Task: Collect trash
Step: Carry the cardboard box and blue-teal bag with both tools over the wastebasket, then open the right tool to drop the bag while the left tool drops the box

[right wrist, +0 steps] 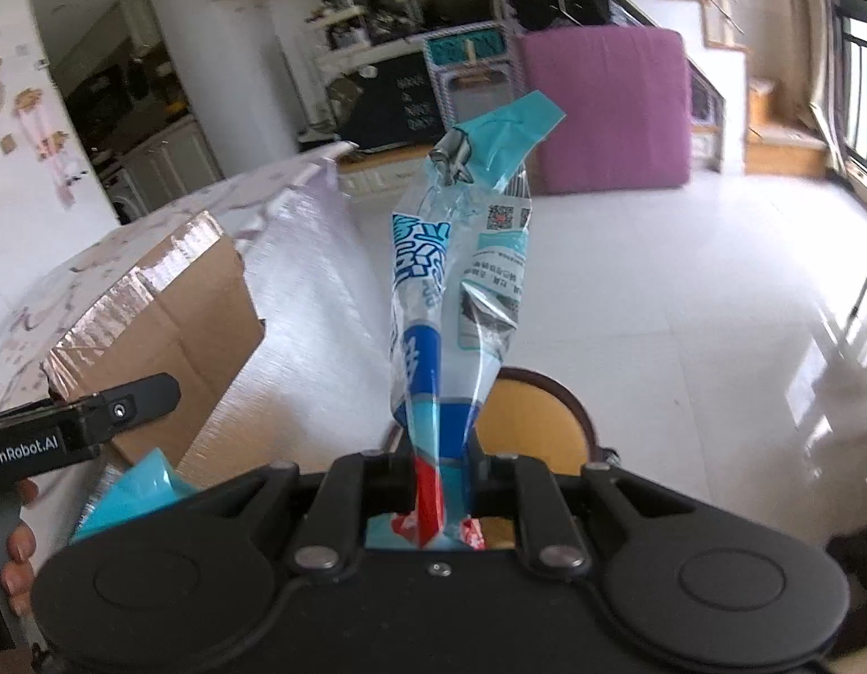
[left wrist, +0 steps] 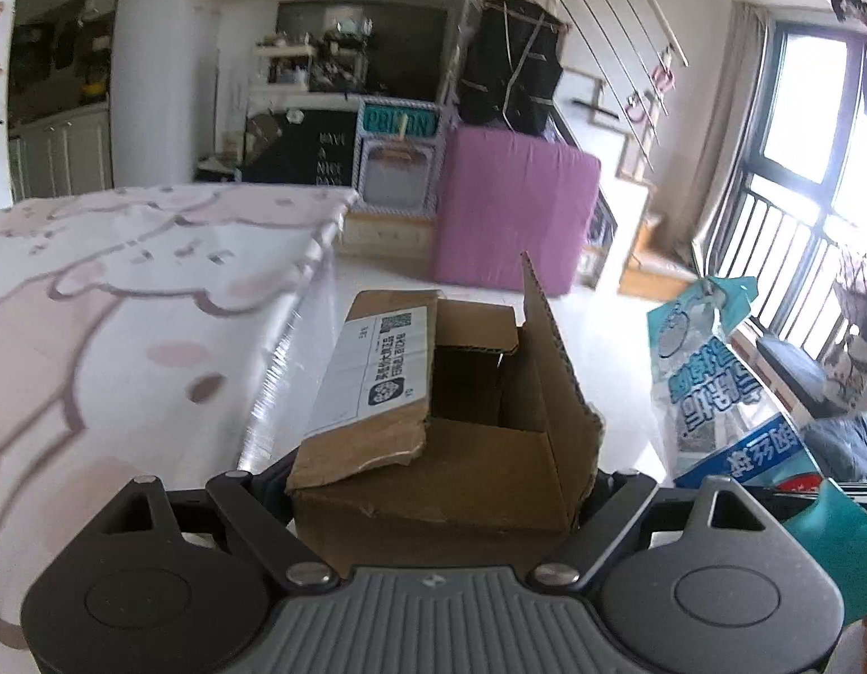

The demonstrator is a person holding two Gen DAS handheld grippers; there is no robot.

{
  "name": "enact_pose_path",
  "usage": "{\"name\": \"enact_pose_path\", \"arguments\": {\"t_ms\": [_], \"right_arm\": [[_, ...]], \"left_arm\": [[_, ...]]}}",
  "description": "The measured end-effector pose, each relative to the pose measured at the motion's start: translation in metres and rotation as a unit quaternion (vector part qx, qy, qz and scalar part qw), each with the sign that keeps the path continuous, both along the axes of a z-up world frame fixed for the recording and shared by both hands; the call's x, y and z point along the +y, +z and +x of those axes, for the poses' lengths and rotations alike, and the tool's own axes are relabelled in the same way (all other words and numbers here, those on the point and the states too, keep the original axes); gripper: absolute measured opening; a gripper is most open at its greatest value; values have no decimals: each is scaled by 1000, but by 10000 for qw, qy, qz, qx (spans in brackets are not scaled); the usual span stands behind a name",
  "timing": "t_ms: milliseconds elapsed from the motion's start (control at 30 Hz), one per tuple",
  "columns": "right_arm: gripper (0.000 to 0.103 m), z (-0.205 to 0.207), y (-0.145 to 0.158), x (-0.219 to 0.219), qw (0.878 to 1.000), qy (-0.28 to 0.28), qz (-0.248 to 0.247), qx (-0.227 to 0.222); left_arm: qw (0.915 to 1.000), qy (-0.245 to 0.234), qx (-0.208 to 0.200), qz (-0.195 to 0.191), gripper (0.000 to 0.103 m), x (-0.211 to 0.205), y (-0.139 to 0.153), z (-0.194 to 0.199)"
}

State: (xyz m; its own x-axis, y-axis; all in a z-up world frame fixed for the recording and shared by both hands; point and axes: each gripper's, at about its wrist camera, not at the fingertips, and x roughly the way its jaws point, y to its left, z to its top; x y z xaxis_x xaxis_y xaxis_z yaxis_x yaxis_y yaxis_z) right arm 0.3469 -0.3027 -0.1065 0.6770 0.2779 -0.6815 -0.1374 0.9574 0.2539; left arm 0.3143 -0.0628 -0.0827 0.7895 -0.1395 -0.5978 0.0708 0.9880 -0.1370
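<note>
Two items of trash were in hand, one per gripper. Item one: cardboard box [left wrist: 439, 421], brown, flaps open and upward, white shipping label on one flap, clamped across its width by the left gripper [left wrist: 433, 483], jaws spread wide against both side walls; carried off the surface beside the worktop [left wrist: 124, 309] with its pink-patterned cover. Item two: plastic wrapper [right wrist: 450, 309], blue, white and clear, crumpled and empty-looking, pinched at its lower end by the right gripper [right wrist: 442, 477], jaws nearly together; standing up from the jaws over the white floor [right wrist: 686, 292], with a round wooden stool [right wrist: 534, 421] below. In the left wrist view the wrapper hung just to the right of the box. Step judged in hand: dropping the wrapper into the box's open top. Handling advice: keep the box level and mouth-up, bring the wrapper's free end over the dark opening, clear of the tall upright flap, lower it well inside, then release, since light film may cling or spring back out.
</note>
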Motion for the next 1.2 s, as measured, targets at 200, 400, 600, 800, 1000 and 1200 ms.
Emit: {"name": "enact_pose_path", "arguments": {"t_ms": [200, 400, 600, 800, 1000, 1200], "right_arm": [[15, 7, -24, -31, 9993, -248, -42, 286], [15, 31, -66, -35, 9943, -126, 307, 1010], [16, 67, -114, -20, 9797, 349, 422, 1931], [17, 110, -160, 4, 9528, 1241, -133, 2769], [20, 161, -191, 33, 9334, 1622, -1765, 2671], [25, 190, -220, 49, 8962, 2380, -1847, 3256]], "left_arm": [[9995, -55, 293, 60, 88, -15, -27, 12], [9981, 23, 614, 52, 88, -18, -52, 21], [9960, 0, 892, 33, 88, -20, -71, 36], [9932, -9, 1164, -35, 88, -19, -93, 42], [9914, 66, 1309, -39, 88, -15, -105, 54], [9890, 85, 1457, -236, 88, -15, -114, 68]]}}
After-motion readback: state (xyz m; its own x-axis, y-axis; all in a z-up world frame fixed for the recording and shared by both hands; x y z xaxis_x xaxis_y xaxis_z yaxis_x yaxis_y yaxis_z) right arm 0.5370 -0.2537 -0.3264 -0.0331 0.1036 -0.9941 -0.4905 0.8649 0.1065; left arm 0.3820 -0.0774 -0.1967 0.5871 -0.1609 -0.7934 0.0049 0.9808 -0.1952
